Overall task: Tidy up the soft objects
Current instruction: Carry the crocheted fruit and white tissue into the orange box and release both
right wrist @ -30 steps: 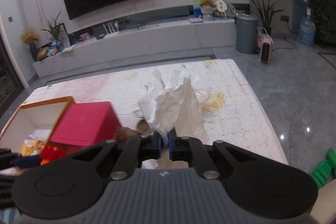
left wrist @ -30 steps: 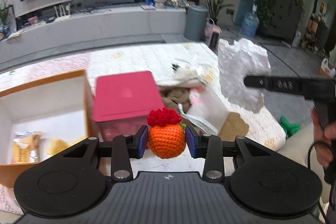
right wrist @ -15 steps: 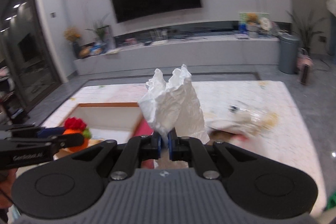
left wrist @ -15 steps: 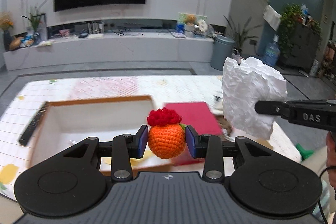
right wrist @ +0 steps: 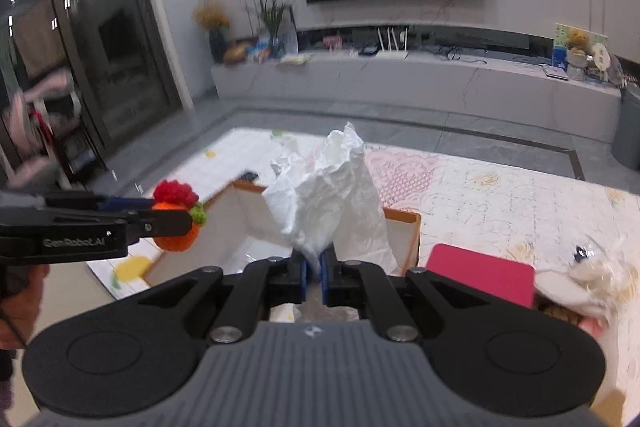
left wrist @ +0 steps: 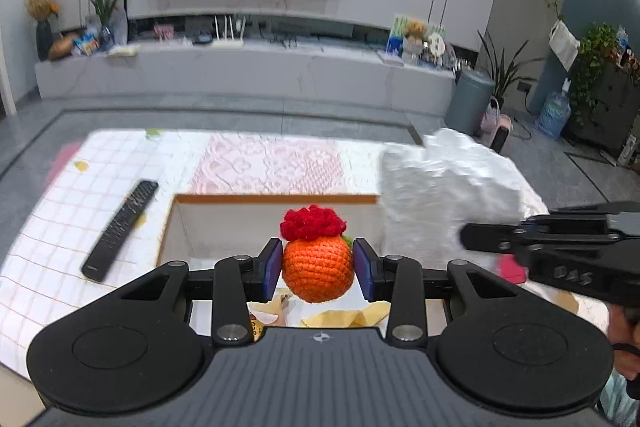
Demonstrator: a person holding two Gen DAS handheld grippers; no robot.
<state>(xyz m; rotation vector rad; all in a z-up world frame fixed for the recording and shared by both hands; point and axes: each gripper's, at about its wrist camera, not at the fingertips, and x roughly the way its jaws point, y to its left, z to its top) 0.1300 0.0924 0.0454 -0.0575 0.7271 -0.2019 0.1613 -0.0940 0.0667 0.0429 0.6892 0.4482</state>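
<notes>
- Since a second ago both hands have swung over toward the open cardboard box, which lay off to one side of the jaws then and now sits straight ahead of and below both pairs.
- Left gripper: jaws clamped on the crocheted orange ball, red tuft up, held between the blue pads above the box's interior.
- Right gripper: jaws pinched nearly together on the crumpled white tissue, which stands up from the pads over the box's near edge.
- The pink lid now lies to the right of the right jaws.
- Judgement: both soft items are in place for release into the box.
</notes>
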